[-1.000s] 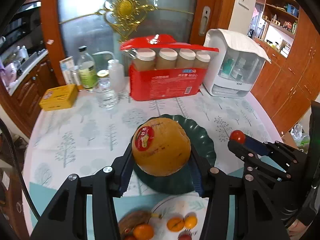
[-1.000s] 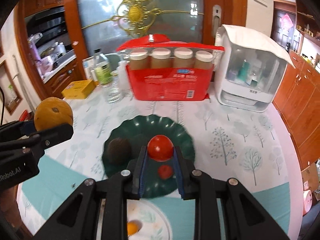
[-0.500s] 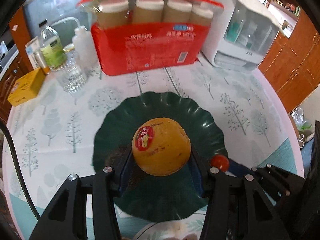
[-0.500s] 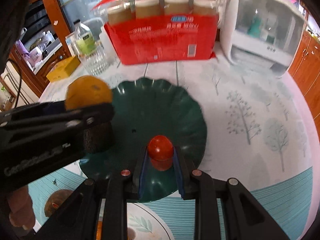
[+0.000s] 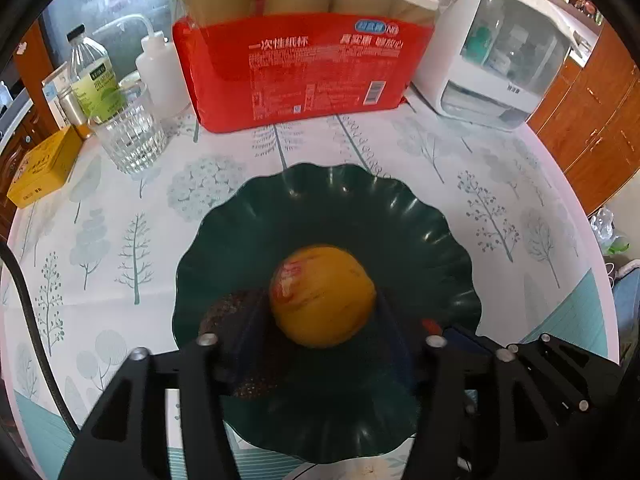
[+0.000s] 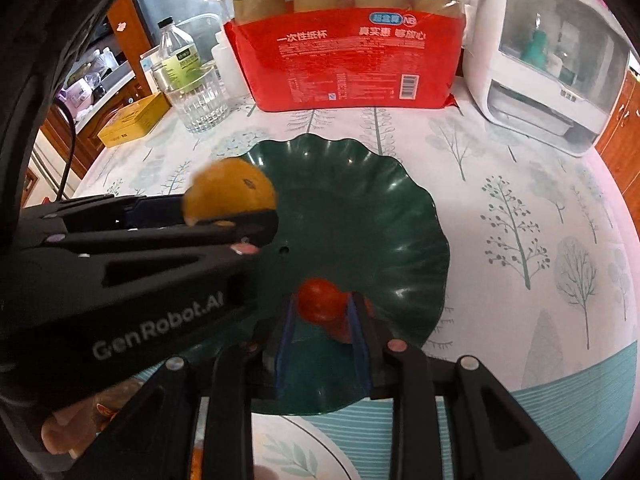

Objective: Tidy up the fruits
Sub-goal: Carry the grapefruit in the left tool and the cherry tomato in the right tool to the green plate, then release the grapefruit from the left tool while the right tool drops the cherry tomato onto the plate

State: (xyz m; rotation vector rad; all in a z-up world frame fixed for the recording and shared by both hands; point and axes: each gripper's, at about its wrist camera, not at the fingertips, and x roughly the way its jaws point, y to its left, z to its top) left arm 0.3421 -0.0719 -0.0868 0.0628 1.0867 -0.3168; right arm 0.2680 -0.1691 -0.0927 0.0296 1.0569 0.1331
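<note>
A dark green scalloped plate (image 5: 320,176) (image 6: 400,200) lies on the tree-print cloth. My left gripper (image 5: 326,324) hovers low over it with its jaws opening. A blurred orange fruit (image 5: 322,296) (image 6: 230,196) with a red sticker sits between the pads with a gap on each side. A dark brown fruit (image 5: 228,312) lies on the plate behind the left finger. My right gripper (image 6: 322,320) (image 5: 444,330) is over the plate's near side, its jaws opening slightly. A red tomato (image 6: 320,300) lies between the pads, just free of them, on a second red fruit (image 6: 340,330).
A red pack of paper cups (image 5: 304,68), a glass (image 5: 130,140), a bottle (image 5: 90,72), a yellow box (image 5: 38,172) and a white appliance (image 5: 500,60) stand behind the plate. A white plate (image 6: 288,452) lies near me. A hand (image 6: 60,432) holds the left gripper.
Both grippers sank onto the green plate. The left jaws spread and the orange came loose between them. The right jaws parted a little around the tomato.
</note>
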